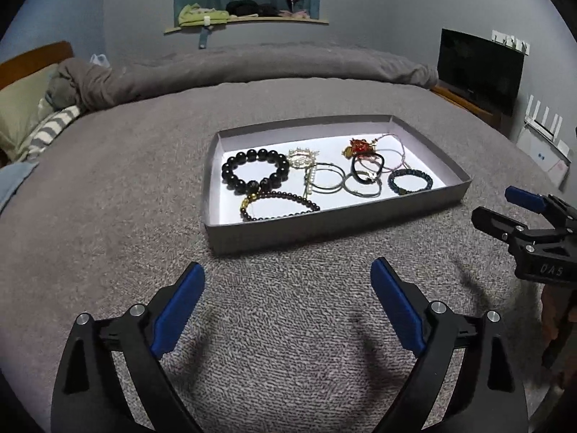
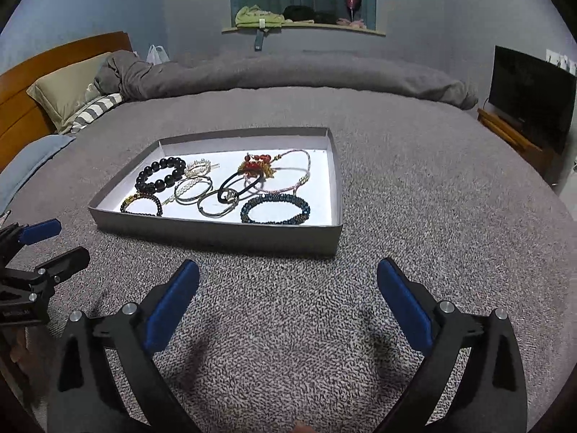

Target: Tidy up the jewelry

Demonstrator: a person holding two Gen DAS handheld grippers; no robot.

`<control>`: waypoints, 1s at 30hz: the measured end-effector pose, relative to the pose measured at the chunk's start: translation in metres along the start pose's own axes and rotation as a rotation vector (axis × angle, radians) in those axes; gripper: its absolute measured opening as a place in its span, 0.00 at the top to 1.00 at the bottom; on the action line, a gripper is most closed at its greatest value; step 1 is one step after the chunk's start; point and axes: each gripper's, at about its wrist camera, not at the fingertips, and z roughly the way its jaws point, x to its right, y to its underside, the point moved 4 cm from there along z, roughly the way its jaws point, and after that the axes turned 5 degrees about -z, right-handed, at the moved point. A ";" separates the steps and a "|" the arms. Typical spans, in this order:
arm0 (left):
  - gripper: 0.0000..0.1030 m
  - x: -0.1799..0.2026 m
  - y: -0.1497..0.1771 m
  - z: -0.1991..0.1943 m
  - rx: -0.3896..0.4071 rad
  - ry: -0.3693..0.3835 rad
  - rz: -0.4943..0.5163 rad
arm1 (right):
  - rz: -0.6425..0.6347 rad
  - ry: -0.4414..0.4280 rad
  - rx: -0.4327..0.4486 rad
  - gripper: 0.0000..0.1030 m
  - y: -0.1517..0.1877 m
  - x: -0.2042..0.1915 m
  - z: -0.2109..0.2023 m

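Note:
A shallow grey tray (image 1: 324, 225) (image 2: 216, 232) with a white floor lies on the grey bedspread. Inside it rest several bracelets: a big black bead bracelet (image 1: 255, 174) (image 2: 160, 175), a thin dark bead bracelet (image 1: 279, 206) (image 2: 142, 204), a pearl piece (image 1: 302, 157), thin bangles (image 1: 326, 179) (image 2: 193, 189), a black cord loop (image 1: 366, 169), a red charm (image 1: 360, 145) (image 2: 254, 166) and a dark blue bead bracelet (image 1: 410, 179) (image 2: 276, 209). My left gripper (image 1: 288, 281) is open over bare bedspread in front of the tray. My right gripper (image 2: 288, 281) is open too, nothing between its blue pads.
The bedspread (image 1: 126, 187) stretches around the tray. Pillows (image 2: 68, 90) and a wooden headboard (image 2: 32, 83) are at the left. A dark screen (image 2: 530, 93) on a wooden stand is at the right. A window ledge (image 1: 245, 18) with clothes is behind the bed.

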 end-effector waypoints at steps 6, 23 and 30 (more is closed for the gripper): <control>0.08 -0.003 0.001 0.006 0.017 -0.034 0.009 | -0.010 0.017 0.021 0.05 0.002 -0.002 0.005; 0.08 0.001 0.004 0.006 0.026 -0.043 0.031 | -0.013 0.029 -0.004 0.05 0.008 -0.003 0.016; 0.08 0.001 0.005 0.006 0.024 -0.041 0.035 | -0.012 0.030 -0.004 0.05 0.008 -0.003 0.016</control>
